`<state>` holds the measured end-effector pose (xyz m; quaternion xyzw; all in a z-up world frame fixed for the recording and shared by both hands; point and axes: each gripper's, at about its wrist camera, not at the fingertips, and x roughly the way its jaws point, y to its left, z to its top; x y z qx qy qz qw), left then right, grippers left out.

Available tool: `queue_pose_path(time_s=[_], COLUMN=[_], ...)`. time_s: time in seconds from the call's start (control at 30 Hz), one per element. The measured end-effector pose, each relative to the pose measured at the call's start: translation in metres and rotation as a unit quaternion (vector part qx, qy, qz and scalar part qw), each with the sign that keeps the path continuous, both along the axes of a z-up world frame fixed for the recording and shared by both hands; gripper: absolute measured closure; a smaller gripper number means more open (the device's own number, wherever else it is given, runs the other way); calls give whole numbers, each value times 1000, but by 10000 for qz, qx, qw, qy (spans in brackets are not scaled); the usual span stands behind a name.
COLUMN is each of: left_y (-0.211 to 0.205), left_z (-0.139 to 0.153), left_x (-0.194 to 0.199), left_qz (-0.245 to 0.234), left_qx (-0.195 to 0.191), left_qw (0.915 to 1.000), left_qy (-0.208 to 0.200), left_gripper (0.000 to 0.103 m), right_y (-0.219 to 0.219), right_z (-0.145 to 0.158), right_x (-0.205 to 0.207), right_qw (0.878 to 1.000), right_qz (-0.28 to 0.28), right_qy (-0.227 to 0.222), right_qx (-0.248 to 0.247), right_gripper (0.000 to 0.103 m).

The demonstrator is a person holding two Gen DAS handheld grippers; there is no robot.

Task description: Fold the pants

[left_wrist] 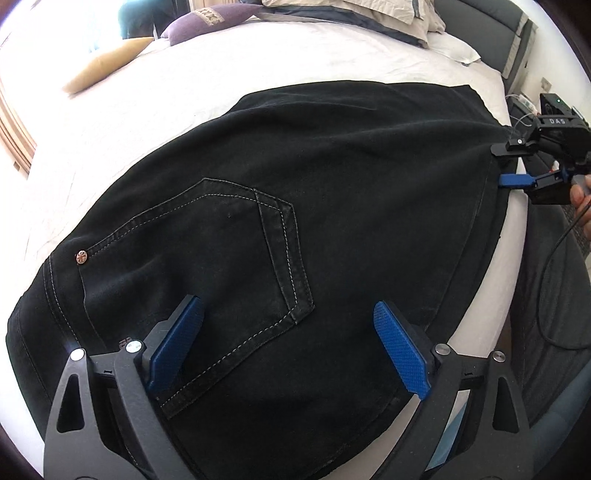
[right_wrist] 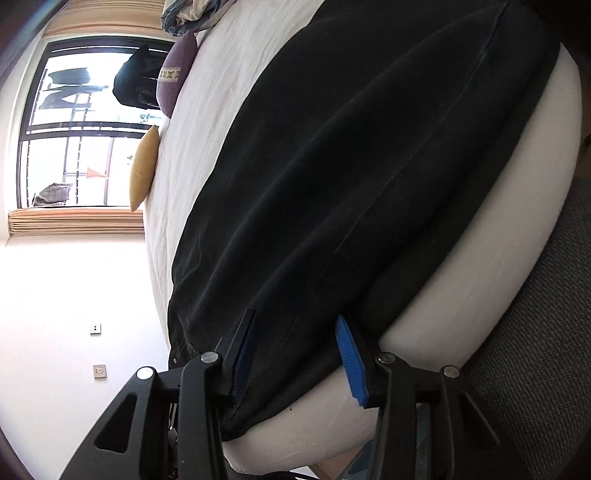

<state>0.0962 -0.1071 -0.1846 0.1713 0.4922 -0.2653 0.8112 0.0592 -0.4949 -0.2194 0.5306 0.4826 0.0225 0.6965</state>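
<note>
— So where are the pants (left_wrist: 295, 229) right now?

— Spread flat on the bed (left_wrist: 192, 92), on its white sheet, close to the near edge. They look doubled lengthwise, one leg over the other, with a back pocket (left_wrist: 229, 266) and a copper rivet (left_wrist: 81, 257) facing up at the waist end.

— And the left tongs (left_wrist: 288, 350)?

— Spread wide above the waist end, angled steeply down. Both blue pads (left_wrist: 400, 350) sit over the black cloth beside the pocket, and nothing is pinched between them.

— What about the right tongs (right_wrist: 293, 354)?

— Roughly half apart, at the hem end. In the right wrist view the leg's lower edge lies between the two fingers, but I see space beside each pad, so they are not clamped on it. From the left wrist view the right tongs (left_wrist: 504, 164) show at the far right edge of the pants, one black finger above and one blue pad below, with a bit of the person's hand (left_wrist: 581, 199) behind them.

— Anything else on the bed?

— A yellow cushion (left_wrist: 107, 64) and a purple cushion (left_wrist: 210, 24) along the far side, and rumpled bedding (left_wrist: 369, 14) heaped toward the headboard. A window (right_wrist: 74, 122) shows beyond the cushions in the right wrist view.
</note>
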Motion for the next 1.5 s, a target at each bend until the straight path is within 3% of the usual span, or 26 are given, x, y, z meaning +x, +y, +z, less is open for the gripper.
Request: queue_pose_path(time_s=[0.07,0.13,0.17,0.33,0.47,0.77,0.83,0.93,1.03,1.2,1.3,1.4,1.5], left_y=[-4,-3,-3,15,48,53,60,63,49,-10,-50,-61,-63], left_z=[-4,-6,-6,-7,-12,-11,-3,23,45,43,21,-14,-23], left_x=[-1,-2,-2,-3,0,-2,-1,-3,1,25,39,48,47], left_qz=[-61,-98,-113,8,308,479,639,770,780,445,224,300,242], left_qx=[75,93,101,273,91,134,125,-190,-589,-954,-739,-455,-343], left_qw=[10000,9999,9999,9996,9993,9987,9979,9966,9944,9940,9969,9982,9991], left_qy=[4,29,34,-16,197,61,21,-216,-402,-305,-137,230,114], left_gripper=[9,10,10,10,10,10,11,16,16,16,16,17,17], right_y=[3,7,8,12,17,22,23,26,27,28,22,18,3], right_z=[-3,-4,-2,8,7,4,8,22,10,0,12,51,80], right_x=[3,5,4,-11,-22,-22,-24,-25,-20,-17,-24,-23,6], right_qw=[10000,9998,9998,9991,9981,9966,9960,9948,9938,9952,9930,9853,9849], right_qz=[60,176,159,184,243,303,285,269,355,482,618,892,840], right_qy=[-28,-14,-15,-30,93,323,345,254,372,458,717,316,-593], right_qx=[-15,-88,-126,-392,-550,-699,-774,-945,-987,-723,-700,-1425,-1396], right_gripper=[60,95,96,98,99,100,100,99,99,100,92,89,88])
